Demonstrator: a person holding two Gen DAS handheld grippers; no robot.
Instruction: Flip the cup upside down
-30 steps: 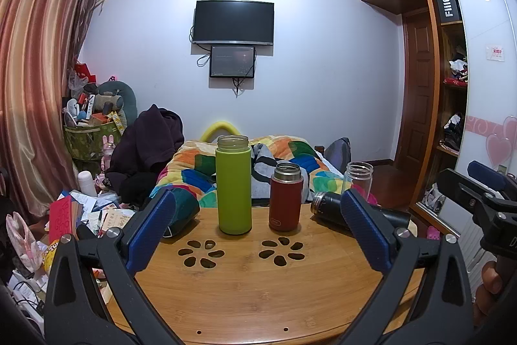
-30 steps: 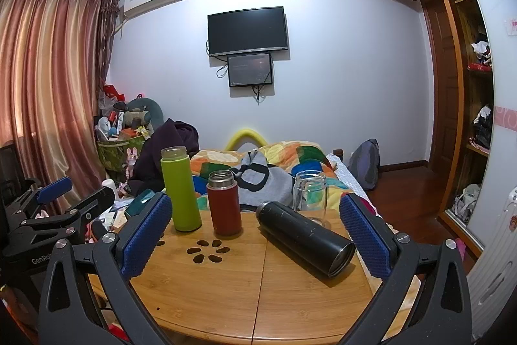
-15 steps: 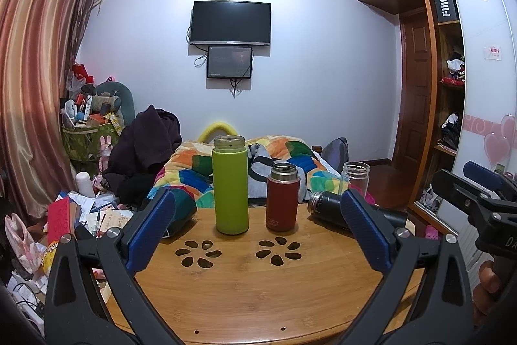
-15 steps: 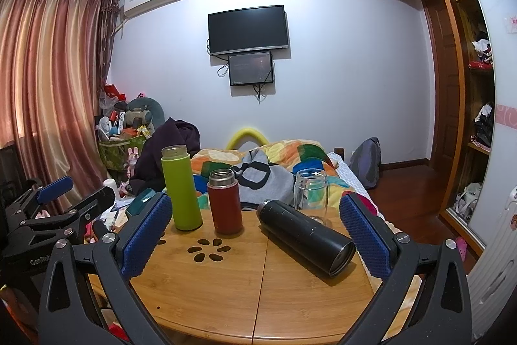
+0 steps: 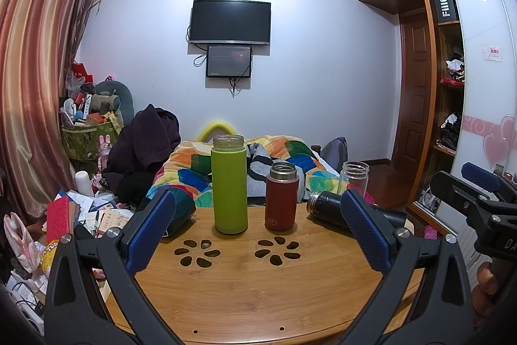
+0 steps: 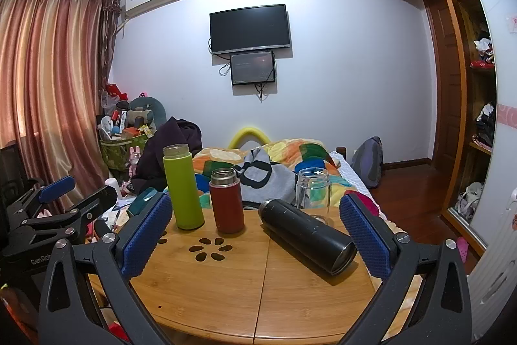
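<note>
Bedroom, round wooden counter [image 6: 226,290]: a green cup [image 5: 229,188], red cup [image 5: 281,196] and clear glass cup [image 6: 313,191] are stood upright at its far side, a black cup [image 6: 307,235] laid on its side. Over the last second little is seen changed beyond a slight drift of view. Left claw [image 5: 258,235] and right claw [image 6: 255,235] are held spread and empty, short of the cups, so flipping is judged not yet begun.

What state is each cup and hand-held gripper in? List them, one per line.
green cup: upright, lid off, mouth up.
red cup: upright, lid off, mouth up.
glass cup: upright, open, looks empty.
black cup: lying on its side on the table.
left hand-held gripper: open, holding nothing.
right hand-held gripper: open, holding nothing.
</note>
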